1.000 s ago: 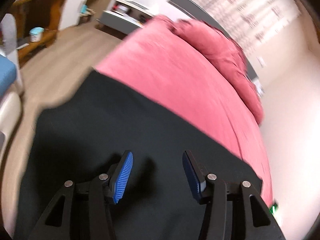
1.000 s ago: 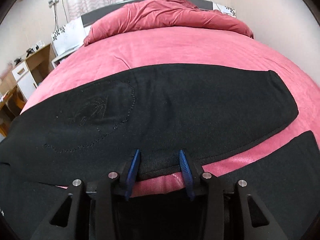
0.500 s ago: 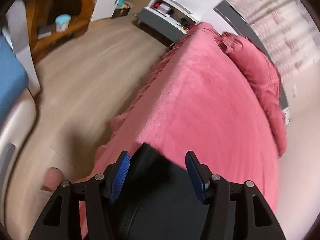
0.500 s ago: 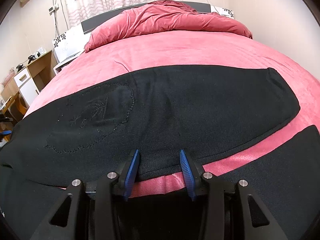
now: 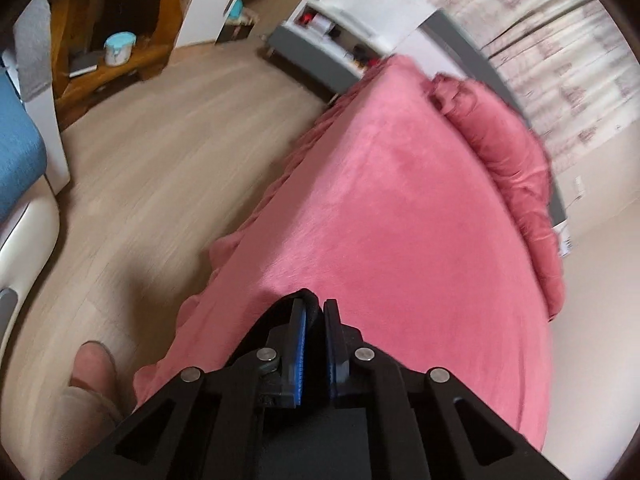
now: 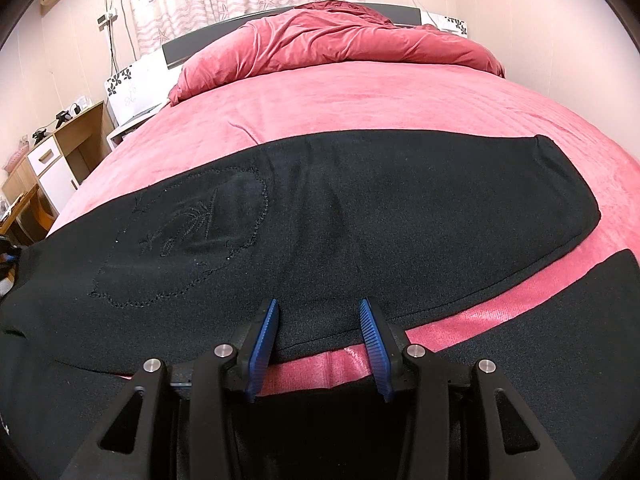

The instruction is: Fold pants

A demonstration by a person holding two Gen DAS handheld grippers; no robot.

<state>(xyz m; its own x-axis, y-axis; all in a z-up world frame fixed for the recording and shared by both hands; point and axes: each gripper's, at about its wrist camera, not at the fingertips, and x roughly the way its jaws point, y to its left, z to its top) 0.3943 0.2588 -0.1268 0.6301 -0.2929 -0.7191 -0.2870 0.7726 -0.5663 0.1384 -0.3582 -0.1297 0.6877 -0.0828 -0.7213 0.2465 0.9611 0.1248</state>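
Left gripper (image 5: 315,322) pitched down over the near corner of the pink bed (image 5: 400,220), jaws just closed to a narrow slit, pinching a corner of the black pants (image 5: 306,295) between blue pads. Right gripper (image 6: 318,330) angled down over the bed's near edge, jaws part-open astride the hem of the upper trouser leg, pads (image 6: 267,330) not seen pressing. One pair of pants (image 6: 360,208), spread flat across the bed: two legs, lying apart on the right. Two grippers. One rumpled duvet (image 6: 340,46) at the headboard end. One shoe (image 5: 94,364) on the floor beside the bed.
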